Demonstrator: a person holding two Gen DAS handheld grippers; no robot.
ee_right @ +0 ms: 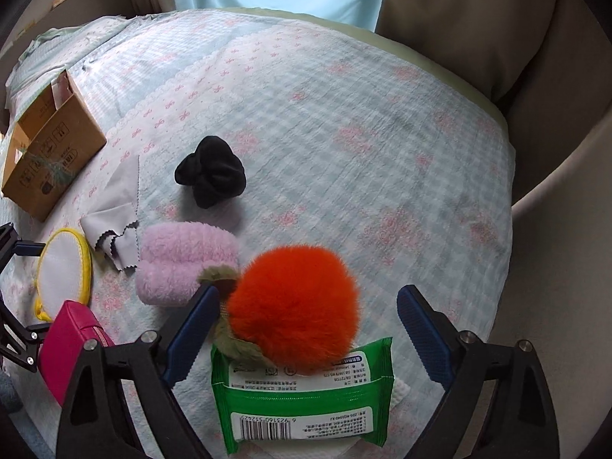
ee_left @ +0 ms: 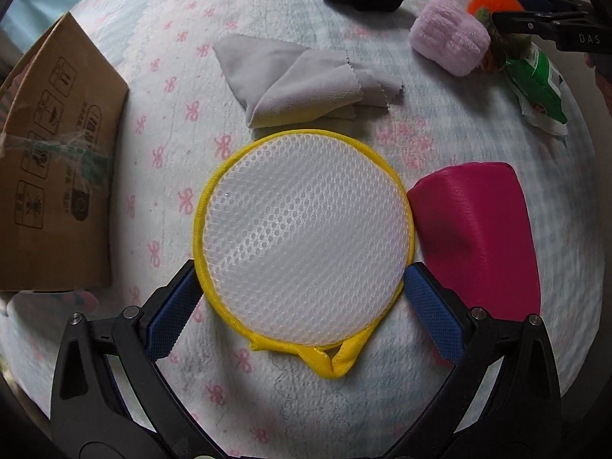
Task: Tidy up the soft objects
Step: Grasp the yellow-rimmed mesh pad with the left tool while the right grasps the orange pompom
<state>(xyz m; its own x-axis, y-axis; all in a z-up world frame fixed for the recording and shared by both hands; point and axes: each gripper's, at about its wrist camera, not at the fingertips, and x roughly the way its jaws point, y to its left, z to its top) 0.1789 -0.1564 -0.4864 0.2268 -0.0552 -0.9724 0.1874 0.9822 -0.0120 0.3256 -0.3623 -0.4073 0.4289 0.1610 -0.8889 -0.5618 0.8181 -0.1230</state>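
Observation:
A round white mesh pad with a yellow rim (ee_left: 304,235) lies on the quilt between the open jaws of my left gripper (ee_left: 302,283); the fingers sit at its two sides. It also shows in the right wrist view (ee_right: 63,267). My right gripper (ee_right: 308,308) is open around a fluffy orange pompom (ee_right: 294,306) that rests on a green wipes pack (ee_right: 302,394). A pink fuzzy roll (ee_right: 183,260), a grey cloth (ee_left: 302,80), a black sock bundle (ee_right: 210,176) and a magenta pouch (ee_left: 482,237) lie around.
An open cardboard box (ee_left: 57,160) stands at the left edge of the bed, also in the right wrist view (ee_right: 49,149). The checked quilt (ee_right: 363,145) covers the bed. A beige headboard or wall (ee_right: 478,19) is behind and to the right.

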